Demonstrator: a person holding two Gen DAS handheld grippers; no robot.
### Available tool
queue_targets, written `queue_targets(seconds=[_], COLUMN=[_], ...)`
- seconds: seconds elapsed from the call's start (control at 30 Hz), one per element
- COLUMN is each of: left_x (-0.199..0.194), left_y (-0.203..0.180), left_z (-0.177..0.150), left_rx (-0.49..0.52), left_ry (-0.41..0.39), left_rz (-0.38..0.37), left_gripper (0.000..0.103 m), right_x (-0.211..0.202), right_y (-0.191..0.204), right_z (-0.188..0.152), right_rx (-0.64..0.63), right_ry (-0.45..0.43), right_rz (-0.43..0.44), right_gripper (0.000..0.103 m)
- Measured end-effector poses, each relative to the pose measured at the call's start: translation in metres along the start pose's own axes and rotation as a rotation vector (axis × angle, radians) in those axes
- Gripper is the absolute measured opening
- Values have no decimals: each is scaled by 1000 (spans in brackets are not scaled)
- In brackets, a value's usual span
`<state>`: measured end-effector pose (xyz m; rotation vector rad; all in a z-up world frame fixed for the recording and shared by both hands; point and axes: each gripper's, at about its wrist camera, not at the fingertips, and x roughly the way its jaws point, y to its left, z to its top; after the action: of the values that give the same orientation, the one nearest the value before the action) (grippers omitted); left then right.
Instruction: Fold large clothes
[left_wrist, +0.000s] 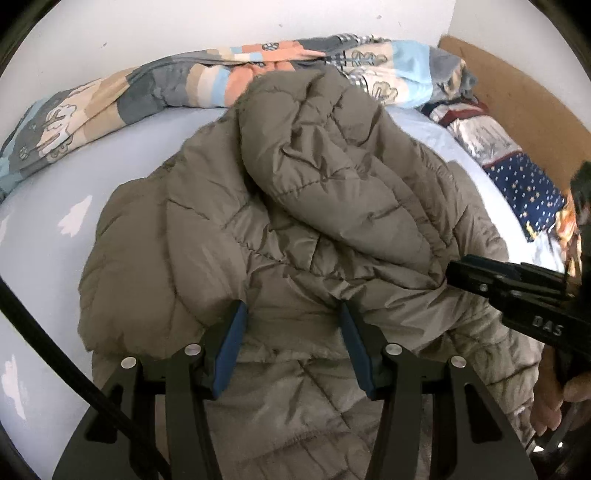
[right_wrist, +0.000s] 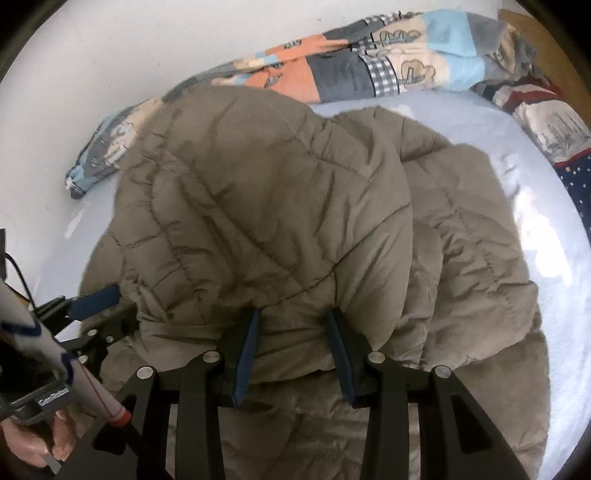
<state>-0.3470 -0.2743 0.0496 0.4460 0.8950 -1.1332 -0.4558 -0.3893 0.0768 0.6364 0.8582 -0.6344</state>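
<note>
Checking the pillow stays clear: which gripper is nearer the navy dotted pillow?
Right. The right gripper sits on the jacket side toward the pillow; the left gripper is farther.

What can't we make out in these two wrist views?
- Jacket hem: cut off by the bottom edge and hidden by the tongs' frames, both views.
- Right tongs: in the left view, tips buried in jacket folds.
- Left tongs: in the right view, one pad shows, the rest under fabric.
- Quilt: its left part hidden behind the jacket, right view.
- Pillow print: too small, left view.
</note>
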Motion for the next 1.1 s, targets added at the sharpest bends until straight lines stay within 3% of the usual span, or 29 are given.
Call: queue_targets(seconds=[0.27,0.4,0.57,0.77,0.87,1.1], left_x=[-64,-100,-113,-125,-125,-98], left_y=[-2,-10,-9,7,18,26], left_z=[-32,-77,-147,-214,-230,-242], left_rx=[-19,-18,-59,-146,-217,-230], left_ry=[-87,-106,-36,18,22,78], left_rz=[13,29,40,92,128,168], left_gripper=[51,51,51,51,51,56], right_x=[-73,-112,-144,-152,-149,-120], right_y=[-1,-5,-12,7,8,5], right_z=[-23,-58,-128,-199,-223,-236], right_rx=[-1,3,68,10,16,27], right_ry=[-104,-138,-127,-89,-67,36], right_rz=[12,-8,22,-24,-34,-61], right_gripper=[41,41,41,41,41,41])
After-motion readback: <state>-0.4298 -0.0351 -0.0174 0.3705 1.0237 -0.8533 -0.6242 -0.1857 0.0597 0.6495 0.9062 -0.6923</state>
